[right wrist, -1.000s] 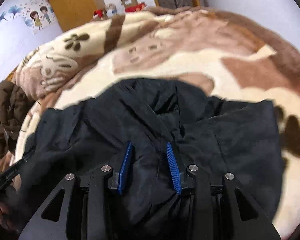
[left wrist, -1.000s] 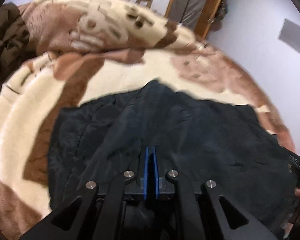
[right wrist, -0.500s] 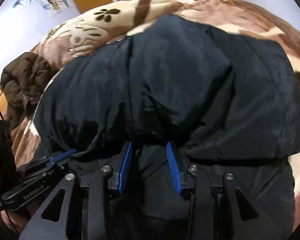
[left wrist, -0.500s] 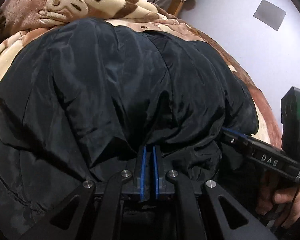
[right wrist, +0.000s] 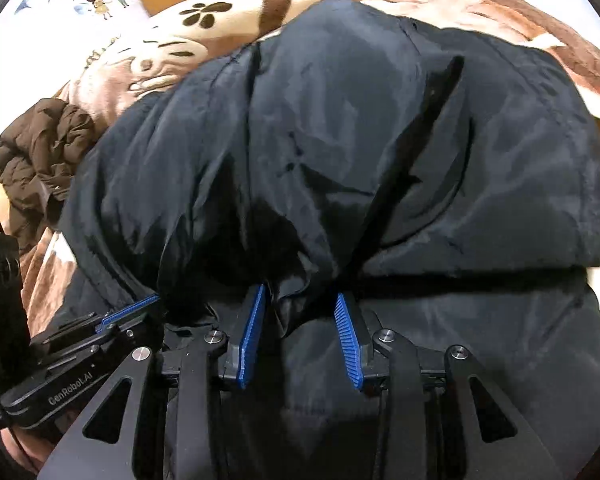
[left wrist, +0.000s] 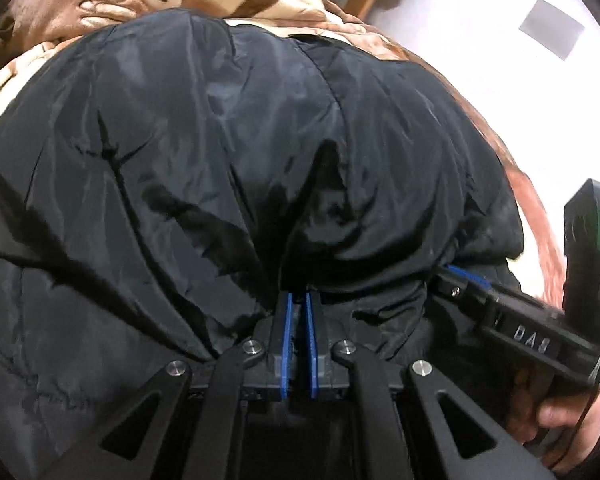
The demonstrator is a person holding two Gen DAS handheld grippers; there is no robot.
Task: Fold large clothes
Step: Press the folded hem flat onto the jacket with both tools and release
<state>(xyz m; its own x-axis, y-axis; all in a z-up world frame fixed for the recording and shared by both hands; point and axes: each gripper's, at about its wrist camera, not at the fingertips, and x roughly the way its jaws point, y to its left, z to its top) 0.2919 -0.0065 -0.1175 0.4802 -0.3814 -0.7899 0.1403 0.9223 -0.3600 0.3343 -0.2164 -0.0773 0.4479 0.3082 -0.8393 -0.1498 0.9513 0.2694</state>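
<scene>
A black puffy jacket lies folded over on itself on a bed and fills both views. My left gripper is shut on the jacket's folded-over edge, its blue pads almost together with thin fabric pinched between them. My right gripper is shut on a thick bunch of the same edge, so its pads stand apart. The right gripper's tip shows at the right of the left wrist view, tucked under the fold. The left gripper shows at the left of the right wrist view.
A cream and brown paw-print blanket covers the bed under the jacket. A crumpled brown garment lies at the far left. A person's hand holds the right gripper. A white wall stands to the right.
Both grippers carried the held jacket edge forward and down over the rest of the jacket, which now lies doubled and fills the views. Little has moved in the last half second.
</scene>
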